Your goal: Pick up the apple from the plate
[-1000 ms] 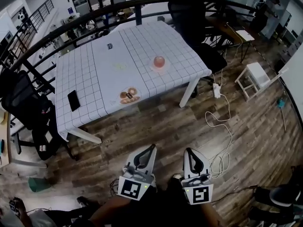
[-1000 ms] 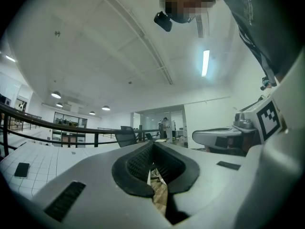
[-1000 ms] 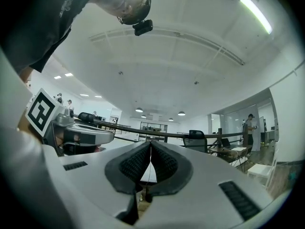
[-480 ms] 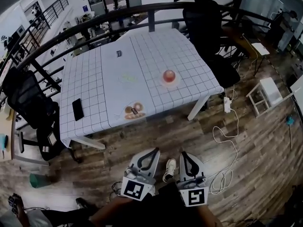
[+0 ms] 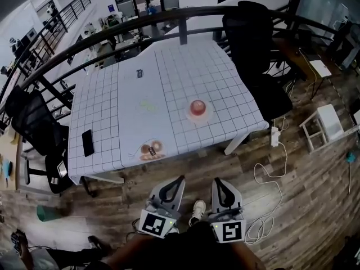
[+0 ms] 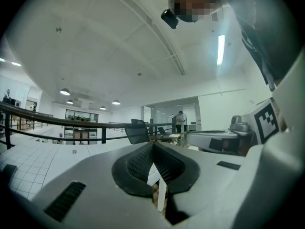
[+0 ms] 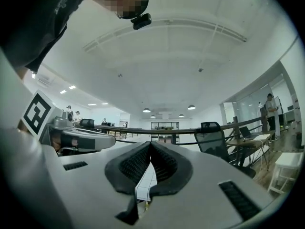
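The task has barely begun. The apple sits untouched on its plate, toward the right half of the counter, which wears a white cloth with a grid pattern. Both tools are well apart from it, held low in front of the person over the wooden floor, short of the counter's near edge.

The left tool has its jaws together at the tips with nothing between them; the left gripper view confirms this. The right tool is likewise closed and empty, its ribbed pads meeting in the right gripper view.

What remains, as I judge it, is everything: reach the counter, open 1 tool, close it around the apple and lift it off the plate.

Also on the counter are a dark phone near the left edge, a dish of round brown pastries near the front edge, and a small card farther back.

No brand or writing is legible. The card's print is too small to read, and each tool's cube carries only a black-and-white square marker.
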Demonstrator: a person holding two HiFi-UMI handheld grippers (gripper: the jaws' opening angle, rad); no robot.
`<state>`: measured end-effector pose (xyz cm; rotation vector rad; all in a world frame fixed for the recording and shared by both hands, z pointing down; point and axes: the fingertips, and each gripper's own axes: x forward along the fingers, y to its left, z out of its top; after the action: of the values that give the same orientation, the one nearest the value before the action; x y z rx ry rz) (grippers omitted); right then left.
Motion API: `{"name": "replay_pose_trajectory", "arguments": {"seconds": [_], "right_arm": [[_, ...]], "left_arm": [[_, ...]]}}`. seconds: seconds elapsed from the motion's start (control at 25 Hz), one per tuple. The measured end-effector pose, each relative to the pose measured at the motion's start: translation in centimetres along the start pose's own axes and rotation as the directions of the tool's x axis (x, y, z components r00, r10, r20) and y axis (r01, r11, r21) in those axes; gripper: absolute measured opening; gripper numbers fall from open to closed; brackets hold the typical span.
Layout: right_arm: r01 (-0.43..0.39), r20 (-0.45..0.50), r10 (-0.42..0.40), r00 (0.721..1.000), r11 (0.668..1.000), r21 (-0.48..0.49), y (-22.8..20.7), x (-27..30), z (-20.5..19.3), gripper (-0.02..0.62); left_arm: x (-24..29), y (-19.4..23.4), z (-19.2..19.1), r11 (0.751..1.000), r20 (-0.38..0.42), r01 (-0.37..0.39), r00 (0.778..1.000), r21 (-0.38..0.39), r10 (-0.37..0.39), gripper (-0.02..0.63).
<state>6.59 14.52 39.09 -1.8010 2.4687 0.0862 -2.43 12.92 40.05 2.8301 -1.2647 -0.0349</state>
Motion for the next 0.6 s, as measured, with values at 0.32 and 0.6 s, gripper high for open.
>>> {"name": "replay_pose_trajectory", "arguments": {"seconds": [0.32, 0.6], "right_arm": [[-0.026, -0.012, 0.026, 1.0, 0.998, 0.063, -3.3, 3.6, -1.2, 0.023], [-0.094, -0.022, 0.095, 0.995, 0.994, 0.048, -3.7, 6.6, -1.4, 0.023]], "left_arm": [[5.5, 2.2, -0.1, 0.999, 0.009, -0.05, 0.999, 0.014, 0.05, 0.011], [6.9, 4.5, 0.5, 0.994, 0.011, -0.11, 0.994, 0.006, 0.11, 0.011]]}}
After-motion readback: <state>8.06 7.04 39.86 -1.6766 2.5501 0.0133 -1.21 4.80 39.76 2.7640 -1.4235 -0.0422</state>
